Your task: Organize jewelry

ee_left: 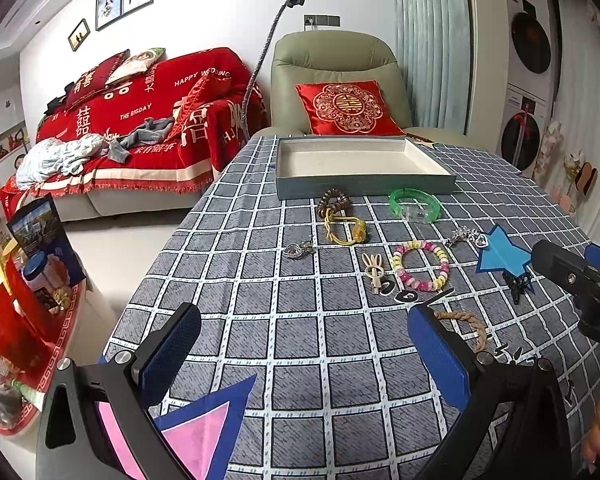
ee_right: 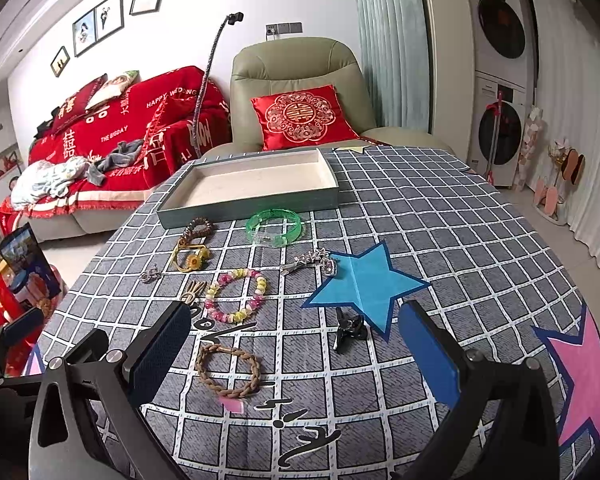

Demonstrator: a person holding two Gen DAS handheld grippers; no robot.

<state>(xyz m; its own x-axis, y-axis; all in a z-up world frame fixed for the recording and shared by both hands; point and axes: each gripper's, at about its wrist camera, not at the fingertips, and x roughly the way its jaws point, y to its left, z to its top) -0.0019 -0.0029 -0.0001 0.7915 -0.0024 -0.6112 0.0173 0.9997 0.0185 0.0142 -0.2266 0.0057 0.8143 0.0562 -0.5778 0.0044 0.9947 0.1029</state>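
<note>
An empty grey tray [ee_left: 364,186] [ee_right: 248,208] with a white lining sits at the table's far side. In front of it lie a green bangle [ee_left: 414,205] [ee_right: 275,227], a brown bead bracelet [ee_left: 333,201] [ee_right: 198,229], a yellow cord charm [ee_left: 346,229] [ee_right: 191,258], a pink-yellow bead bracelet [ee_left: 421,266] [ee_right: 236,295], a silver hairpin [ee_left: 466,237] [ee_right: 314,261], a braided rope bracelet [ee_right: 227,370] [ee_left: 470,326] and a black clip [ee_right: 350,330] [ee_left: 518,283]. My left gripper [ee_left: 304,354] is open and empty above the cloth. My right gripper [ee_right: 296,354] is open and empty, near the rope bracelet.
A silver heart charm [ee_left: 298,249] [ee_right: 150,274] and a beige rabbit clip [ee_left: 374,270] lie on the checked tablecloth [ee_left: 300,320]. A blue star [ee_right: 366,282] and pink stars [ee_right: 580,376] mark the cloth. A green armchair [ee_left: 340,64] stands behind the table, a red sofa [ee_left: 140,120] at left.
</note>
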